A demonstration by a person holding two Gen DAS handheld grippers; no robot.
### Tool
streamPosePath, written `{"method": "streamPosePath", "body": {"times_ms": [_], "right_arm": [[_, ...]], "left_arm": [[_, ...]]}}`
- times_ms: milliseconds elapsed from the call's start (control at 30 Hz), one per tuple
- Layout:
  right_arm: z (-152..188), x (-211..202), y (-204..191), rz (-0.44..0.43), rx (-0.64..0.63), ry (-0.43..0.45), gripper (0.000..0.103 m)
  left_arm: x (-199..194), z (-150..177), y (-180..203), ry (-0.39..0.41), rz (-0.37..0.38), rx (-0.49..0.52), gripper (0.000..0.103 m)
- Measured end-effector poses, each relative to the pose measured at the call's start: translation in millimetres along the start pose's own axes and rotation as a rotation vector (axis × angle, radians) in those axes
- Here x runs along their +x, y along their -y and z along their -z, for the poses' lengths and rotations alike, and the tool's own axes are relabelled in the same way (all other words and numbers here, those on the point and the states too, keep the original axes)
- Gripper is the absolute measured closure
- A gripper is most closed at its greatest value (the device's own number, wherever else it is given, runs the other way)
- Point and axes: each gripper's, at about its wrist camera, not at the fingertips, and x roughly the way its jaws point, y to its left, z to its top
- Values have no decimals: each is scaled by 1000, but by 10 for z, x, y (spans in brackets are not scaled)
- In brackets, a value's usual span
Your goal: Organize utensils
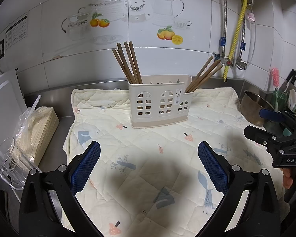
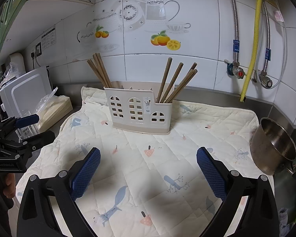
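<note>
A cream plastic utensil holder [image 1: 159, 102] [image 2: 140, 110] with window cut-outs stands upright on a quilted cloth [image 1: 148, 167] [image 2: 148, 167]. Several brown chopsticks lean in its left compartment [image 1: 129, 63] [image 2: 99, 69], and several more lean in its low right compartment [image 1: 204, 75] [image 2: 175, 81]. My left gripper [image 1: 149, 148] hangs open above the cloth in front of the holder, nothing between its blue pads. My right gripper [image 2: 148, 154] is likewise open and empty. Each gripper shows at the edge of the other's view, the right gripper [image 1: 266, 124] and the left gripper [image 2: 35, 125].
A steel bowl [image 2: 274, 148] [image 1: 254, 108] sits off the cloth's right edge. A bagged pack of disposable chopsticks [image 1: 37, 126] [image 2: 53, 108] and a clear glass jug [image 1: 11, 164] stand at the left. Knives and a brush rack [image 1: 288, 90] are at the far right. The tiled wall carries pipes [image 2: 252, 39].
</note>
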Motion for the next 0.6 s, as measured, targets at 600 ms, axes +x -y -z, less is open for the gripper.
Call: {"method": "streamPosePath", "body": {"times_ms": [600], "right_arm": [[29, 0, -16, -3, 0, -1, 8]], "left_arm": [[-3, 3, 2, 1, 2, -1, 5]]}}
